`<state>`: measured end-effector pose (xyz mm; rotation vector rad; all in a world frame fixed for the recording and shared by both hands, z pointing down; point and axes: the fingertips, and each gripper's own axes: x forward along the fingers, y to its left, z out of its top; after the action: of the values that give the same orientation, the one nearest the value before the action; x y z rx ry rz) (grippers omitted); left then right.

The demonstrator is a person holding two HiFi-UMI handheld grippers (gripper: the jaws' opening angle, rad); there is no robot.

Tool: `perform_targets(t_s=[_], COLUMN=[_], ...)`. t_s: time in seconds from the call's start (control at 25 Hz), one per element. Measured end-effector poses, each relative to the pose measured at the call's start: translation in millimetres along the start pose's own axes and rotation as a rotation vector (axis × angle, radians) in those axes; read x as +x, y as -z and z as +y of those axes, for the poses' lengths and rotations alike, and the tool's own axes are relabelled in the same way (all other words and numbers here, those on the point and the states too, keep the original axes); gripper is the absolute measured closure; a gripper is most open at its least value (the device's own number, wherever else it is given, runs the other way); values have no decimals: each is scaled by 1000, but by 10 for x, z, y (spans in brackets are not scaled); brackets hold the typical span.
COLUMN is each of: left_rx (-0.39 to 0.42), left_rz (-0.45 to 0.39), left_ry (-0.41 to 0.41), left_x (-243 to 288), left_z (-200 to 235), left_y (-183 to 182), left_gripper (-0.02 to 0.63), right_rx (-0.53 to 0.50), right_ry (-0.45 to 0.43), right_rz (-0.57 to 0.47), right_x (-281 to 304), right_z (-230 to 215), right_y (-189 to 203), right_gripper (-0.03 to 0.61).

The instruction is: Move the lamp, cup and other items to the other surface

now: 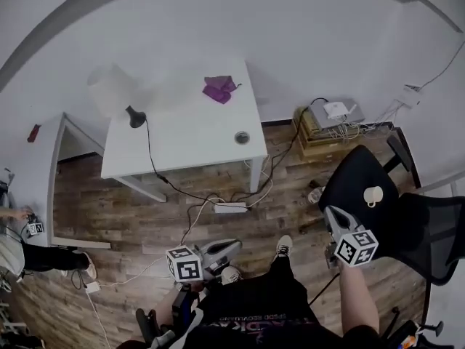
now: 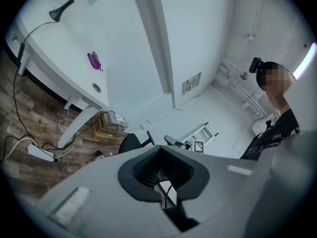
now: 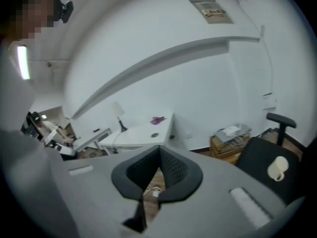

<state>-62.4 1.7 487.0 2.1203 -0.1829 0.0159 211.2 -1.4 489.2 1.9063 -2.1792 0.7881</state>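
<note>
A lamp with a white shade [image 1: 112, 89] and a black base stands at the back left of the white table [image 1: 189, 140]. A purple cloth [image 1: 220, 88] lies near the table's far edge, and a small round grey item [image 1: 242, 137] lies near its right front corner. A white cup [image 1: 373, 195] sits on the seat of the black chair [image 1: 349, 184]. My right gripper [image 1: 330, 211] hangs shut and empty just left of the chair. My left gripper [image 1: 234, 246] is low over the floor, shut and empty. The right gripper view also shows the cup [image 3: 277, 168] and the lamp [image 3: 118, 110].
A white power strip [image 1: 230, 208] and loose cables lie on the wooden floor in front of the table. A wooden crate with white devices [image 1: 330, 118] stands by the wall. At the far left, another person holds a gripper [image 1: 33, 228] beside a second white desk [image 1: 43, 158].
</note>
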Motion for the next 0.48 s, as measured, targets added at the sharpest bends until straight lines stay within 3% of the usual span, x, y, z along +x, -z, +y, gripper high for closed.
perform_targets(t_s=[0.24, 0.48], left_rx=[31, 20], left_rz=[-92, -190], left_ry=[-45, -106], left_x=[-621, -1179], left_z=[-52, -39], left_y=[-35, 86], left_gripper=[615, 615], right_rx=[-66, -65], right_ry=[-411, -644], right_rz=[104, 218], right_x=[406, 463], right_z=[1858, 2997], right_y=[294, 753], right_gripper=[574, 574])
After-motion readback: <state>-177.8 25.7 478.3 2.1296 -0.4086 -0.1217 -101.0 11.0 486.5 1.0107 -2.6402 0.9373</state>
